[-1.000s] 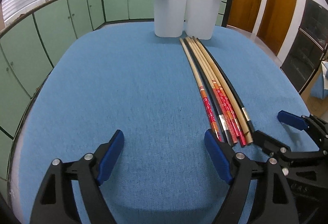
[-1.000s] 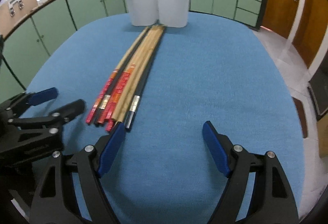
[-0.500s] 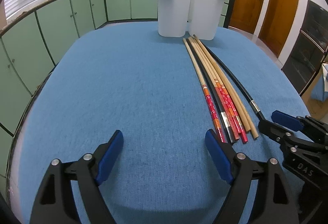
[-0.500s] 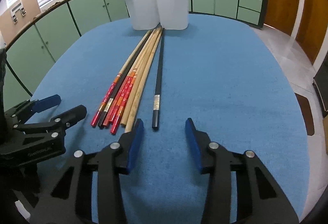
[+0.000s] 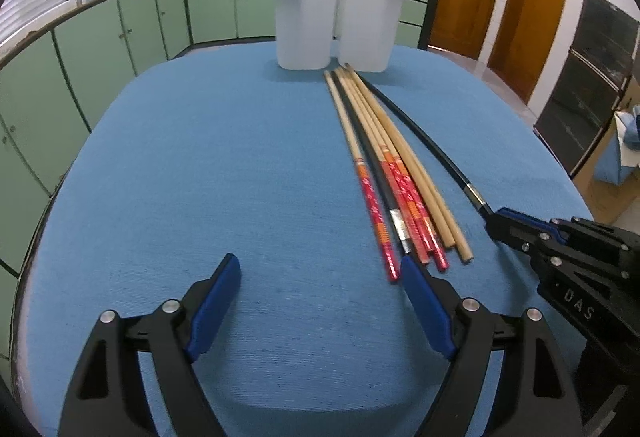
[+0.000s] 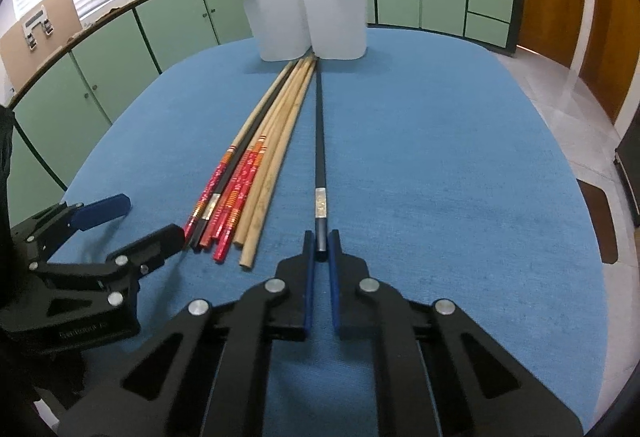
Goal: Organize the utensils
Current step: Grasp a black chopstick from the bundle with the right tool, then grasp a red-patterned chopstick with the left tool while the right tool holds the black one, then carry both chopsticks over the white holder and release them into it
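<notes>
Your right hand-held gripper (image 6: 321, 243) had closed on the near end of the black chopstick (image 6: 319, 141), split off right of the chopstick bundle (image 6: 256, 173). Your left hand-held gripper (image 5: 320, 273) stood wide open, holding nothing, just left of the bundle's butts. White holder (image 6: 308, 17) sat at the far counter (image 6: 460, 157) edge; blue surface lay bare to your right.
</notes>
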Tool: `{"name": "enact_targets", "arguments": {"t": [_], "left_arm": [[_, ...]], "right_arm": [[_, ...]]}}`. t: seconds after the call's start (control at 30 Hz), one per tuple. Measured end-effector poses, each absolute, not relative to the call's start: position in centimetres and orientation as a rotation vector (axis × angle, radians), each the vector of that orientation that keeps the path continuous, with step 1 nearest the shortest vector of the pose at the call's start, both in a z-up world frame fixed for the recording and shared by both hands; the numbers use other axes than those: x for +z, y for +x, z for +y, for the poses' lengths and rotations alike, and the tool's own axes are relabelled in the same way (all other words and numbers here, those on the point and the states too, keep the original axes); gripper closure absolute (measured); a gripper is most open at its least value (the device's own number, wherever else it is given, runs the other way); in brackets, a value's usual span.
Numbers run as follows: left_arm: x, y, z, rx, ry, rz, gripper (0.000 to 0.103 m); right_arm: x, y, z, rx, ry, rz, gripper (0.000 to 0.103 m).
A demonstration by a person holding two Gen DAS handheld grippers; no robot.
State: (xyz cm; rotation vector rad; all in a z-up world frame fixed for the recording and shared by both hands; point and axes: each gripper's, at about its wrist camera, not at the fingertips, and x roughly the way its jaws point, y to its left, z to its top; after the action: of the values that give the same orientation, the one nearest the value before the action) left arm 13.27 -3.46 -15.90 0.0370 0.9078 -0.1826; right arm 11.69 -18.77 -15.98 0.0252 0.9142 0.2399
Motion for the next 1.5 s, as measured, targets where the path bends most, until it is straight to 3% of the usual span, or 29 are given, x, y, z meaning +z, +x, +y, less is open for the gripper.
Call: {"name": "enact_targets", "arguments": {"t": [0.33, 0.53, 0.73, 0.8, 0.93, 1.2, 1.5], "left_arm": [[-16.0, 13.7, -2.7, -0.086, 0.052, 0.919, 0.021], [-16.0, 14.0, -2.8, -0.106, 0.054, 0.915, 0.028], [-15.8, 14.2, -3.3, -0.149, 0.047, 0.904, 0.056], [-15.7, 14.1, -3.4, -0.164, 0.041, 0.900, 0.076], [-15.7, 14.1, -3.8, -0.184, 0.049, 0.897, 0.096], [-14.9, 13.6, -3.3, -0.190, 0.021, 0.885, 0.097], [-9.8, 12.2, -2.4, -0.194, 0.023, 0.773, 0.097]], "right_arm": [[-15.9, 11.6, -18.9, 0.241, 0.027, 0.915, 0.097], [-15.9, 11.8, -18.8, 0.241, 0.026, 0.917, 0.096], [-16.1, 12.3, -19.1, 0.254, 0.048, 0.925, 0.096], [-16.1, 12.3, -19.3, 0.260, 0.057, 0.926, 0.097], [-16.1, 12.3, -19.6, 0.268, 0.074, 0.925, 0.097], [-15.3, 11.7, -19.8, 0.265, 0.056, 0.894, 0.097], [-11.5, 10.9, -20.5, 0.276, 0.061, 0.800, 0.097]]}}
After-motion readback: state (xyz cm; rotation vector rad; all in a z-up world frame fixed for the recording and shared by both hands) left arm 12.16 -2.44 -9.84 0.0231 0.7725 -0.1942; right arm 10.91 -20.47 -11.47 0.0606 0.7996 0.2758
